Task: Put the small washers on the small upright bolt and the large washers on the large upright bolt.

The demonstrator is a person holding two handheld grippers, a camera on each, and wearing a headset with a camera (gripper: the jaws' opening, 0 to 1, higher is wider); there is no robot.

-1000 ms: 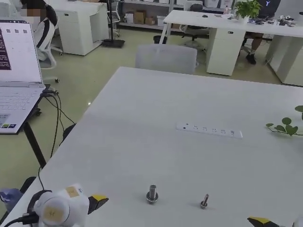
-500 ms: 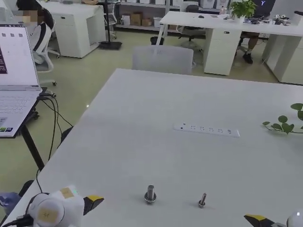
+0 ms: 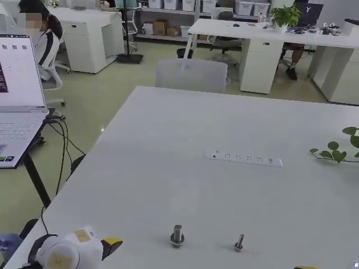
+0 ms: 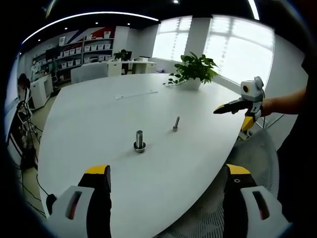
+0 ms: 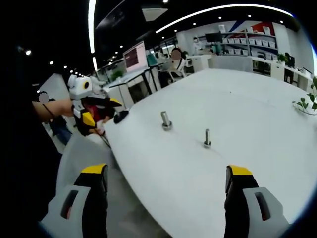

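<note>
- Left gripper [image 4: 167, 171]: fingers spread wide, empty. The white table's [image 4: 99, 104] near edge crosses between them.
- Large upright bolt [image 4: 139, 140] stands ahead between the fingers, with the small upright bolt [image 4: 176, 123] beyond it. Bare tabletop surrounds both.
- Right gripper [image 5: 166, 171]: fingers spread, empty, one tip off the edge. The small bolt is nearer.
- Power strip [image 3: 242, 158] lies far beyond.

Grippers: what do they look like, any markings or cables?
Both alike: left gripper and right gripper have pale grey jaw bodies with a reddish slot on the side, black fingers and yellow tips. In the head view a black cable trails from the left one.
</note>
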